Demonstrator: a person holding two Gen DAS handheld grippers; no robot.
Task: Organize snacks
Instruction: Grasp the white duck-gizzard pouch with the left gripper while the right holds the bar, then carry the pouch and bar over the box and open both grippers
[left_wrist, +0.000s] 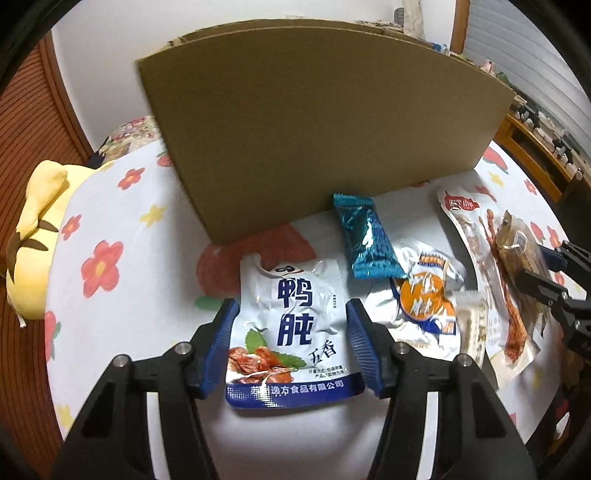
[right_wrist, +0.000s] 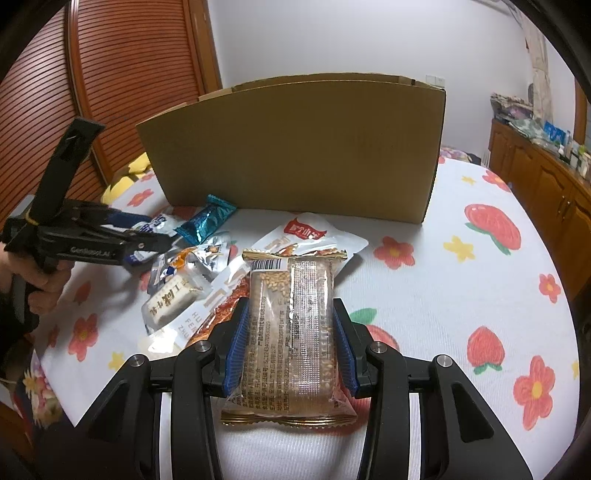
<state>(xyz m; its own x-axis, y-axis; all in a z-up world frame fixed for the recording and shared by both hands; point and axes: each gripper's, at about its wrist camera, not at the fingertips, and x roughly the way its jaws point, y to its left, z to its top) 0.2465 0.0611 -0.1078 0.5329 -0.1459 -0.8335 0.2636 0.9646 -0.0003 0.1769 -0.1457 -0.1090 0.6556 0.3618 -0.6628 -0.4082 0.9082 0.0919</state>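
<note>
With my left tongs (left_wrist: 291, 325) clamped on the white pouch (left_wrist: 290, 332) and right tongs (right_wrist: 290, 345) gripping the sesame bar (right_wrist: 291, 325), either slick wrapper may slip before the box (right_wrist: 295, 147).

Left gripper (left_wrist: 291, 343) points steeply down, its blue fingers (left_wrist: 221, 332) pressing both edges of a white pouch (left_wrist: 290, 332). Right gripper (right_wrist: 291, 350) angles downward, fingers (right_wrist: 236, 347) clamped on a clear-wrapped bar (right_wrist: 291, 325).

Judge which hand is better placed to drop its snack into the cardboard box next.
Probably the right. The right gripper is already shut on the sesame bar, while the left gripper's pads only meet the edges of the white duck-gizzard pouch. Both face the cardboard box.
</note>
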